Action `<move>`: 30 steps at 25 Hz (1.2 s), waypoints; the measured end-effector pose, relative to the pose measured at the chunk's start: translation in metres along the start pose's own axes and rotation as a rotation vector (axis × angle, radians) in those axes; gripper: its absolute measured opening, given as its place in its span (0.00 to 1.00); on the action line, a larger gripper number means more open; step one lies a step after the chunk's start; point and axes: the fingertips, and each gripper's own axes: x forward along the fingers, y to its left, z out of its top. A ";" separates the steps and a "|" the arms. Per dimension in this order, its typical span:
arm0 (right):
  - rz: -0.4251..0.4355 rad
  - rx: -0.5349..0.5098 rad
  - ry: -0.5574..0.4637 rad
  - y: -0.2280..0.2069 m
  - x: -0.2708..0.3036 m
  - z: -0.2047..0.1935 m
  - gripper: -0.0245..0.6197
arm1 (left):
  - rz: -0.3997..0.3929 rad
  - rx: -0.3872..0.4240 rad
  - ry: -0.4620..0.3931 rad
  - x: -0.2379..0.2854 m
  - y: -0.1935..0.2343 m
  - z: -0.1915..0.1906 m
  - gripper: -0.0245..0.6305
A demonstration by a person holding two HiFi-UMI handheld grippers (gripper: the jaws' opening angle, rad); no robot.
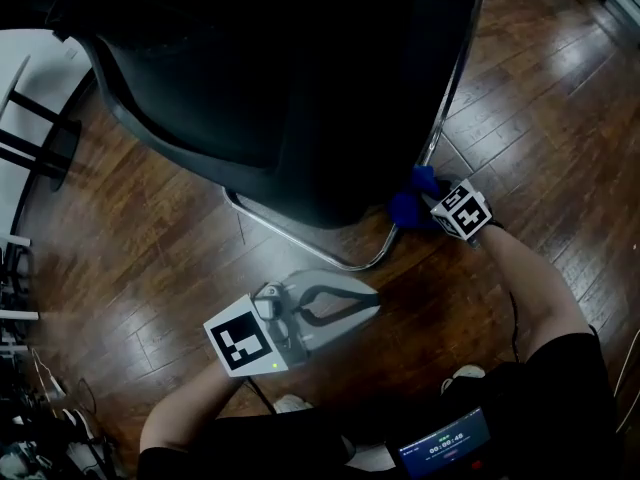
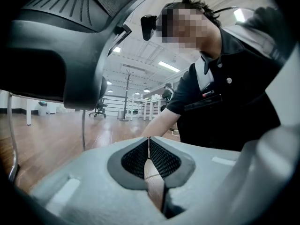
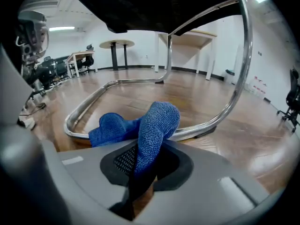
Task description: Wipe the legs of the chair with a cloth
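Cloth at the near right bend of the chair leg.
Head view: right hand-held gripper [image 1: 430,206] holds the blue cloth [image 1: 408,204] at the chrome leg [image 1: 300,240] of the chair [image 1: 250,88], apparently touching it. The left hand-held gripper [image 1: 370,306] hovers nearer, well apart. Left gripper view: jaws together, nothing between them. Right gripper view: jaws pinched on nubby, folded microfibre. The tube lies just beyond, its long axis running left to right, then rising at right. A wipe would likely follow that axis, and the right arm is nearer.
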 end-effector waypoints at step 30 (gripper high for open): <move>-0.315 0.116 0.142 -0.118 0.011 0.006 0.13 | 0.057 0.000 0.041 0.002 -0.008 0.023 0.04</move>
